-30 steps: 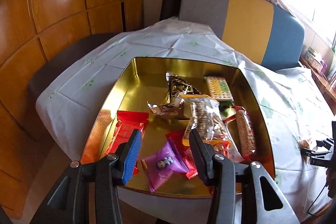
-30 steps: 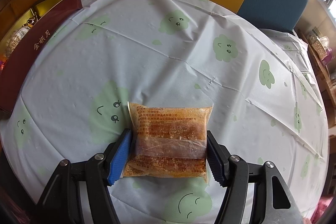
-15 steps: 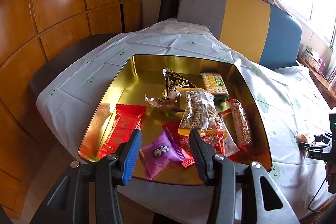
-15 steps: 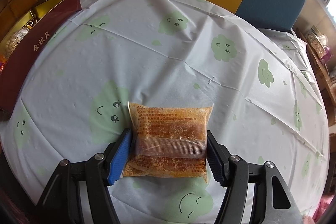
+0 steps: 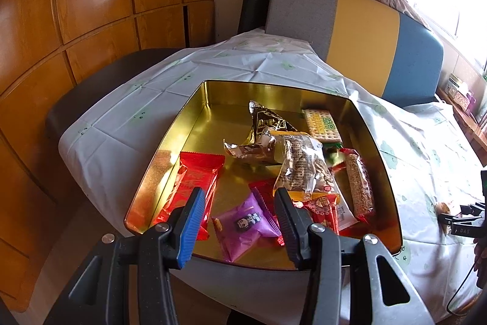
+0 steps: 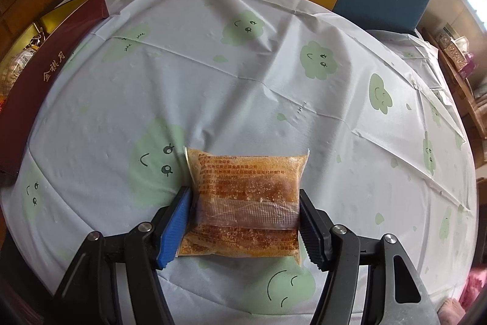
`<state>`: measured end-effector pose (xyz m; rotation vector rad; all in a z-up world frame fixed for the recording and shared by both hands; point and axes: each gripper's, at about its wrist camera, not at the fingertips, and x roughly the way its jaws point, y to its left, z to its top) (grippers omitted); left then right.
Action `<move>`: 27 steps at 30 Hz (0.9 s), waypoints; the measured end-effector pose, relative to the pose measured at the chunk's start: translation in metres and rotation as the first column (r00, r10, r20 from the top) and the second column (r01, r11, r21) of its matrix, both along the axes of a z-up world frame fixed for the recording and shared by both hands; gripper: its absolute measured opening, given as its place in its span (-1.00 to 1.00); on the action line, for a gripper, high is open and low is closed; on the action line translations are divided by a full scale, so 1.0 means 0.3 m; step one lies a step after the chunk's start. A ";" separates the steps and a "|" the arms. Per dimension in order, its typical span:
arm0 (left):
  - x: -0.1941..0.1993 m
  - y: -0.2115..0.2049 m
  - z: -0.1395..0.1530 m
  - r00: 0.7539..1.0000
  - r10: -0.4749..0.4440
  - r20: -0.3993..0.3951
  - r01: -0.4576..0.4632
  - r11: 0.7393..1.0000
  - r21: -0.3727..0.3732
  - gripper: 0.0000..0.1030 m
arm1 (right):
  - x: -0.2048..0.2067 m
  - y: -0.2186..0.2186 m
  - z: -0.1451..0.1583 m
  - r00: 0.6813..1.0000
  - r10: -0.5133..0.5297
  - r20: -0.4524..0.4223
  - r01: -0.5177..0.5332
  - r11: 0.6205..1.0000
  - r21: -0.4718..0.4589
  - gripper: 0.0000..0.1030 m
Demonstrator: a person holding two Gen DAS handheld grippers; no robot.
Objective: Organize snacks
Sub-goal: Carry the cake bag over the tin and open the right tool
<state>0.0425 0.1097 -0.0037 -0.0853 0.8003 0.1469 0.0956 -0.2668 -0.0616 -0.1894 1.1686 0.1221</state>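
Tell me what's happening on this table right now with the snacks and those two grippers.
A person is sorting snacks with two handheld grippers. The right gripper straddles an orange snack packet lying on the tablecloth, its jaws against the packet's sides and just closing in. The left gripper hangs open and empty over the gold tin, which already holds several wrapped snacks, including a purple packet. The orange packet is not yet in the tin.

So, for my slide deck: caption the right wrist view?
Right gripper straddles an orange snack packet lying on the cloud-print tablecloth.
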 end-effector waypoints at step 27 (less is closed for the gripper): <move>-0.002 0.191 0.011 0.984 0.179 0.000 -0.179 0.983 -0.029 -0.07 | -0.015 0.813 0.342 0.862 0.443 0.246 -0.490 0.852 0.186 0.24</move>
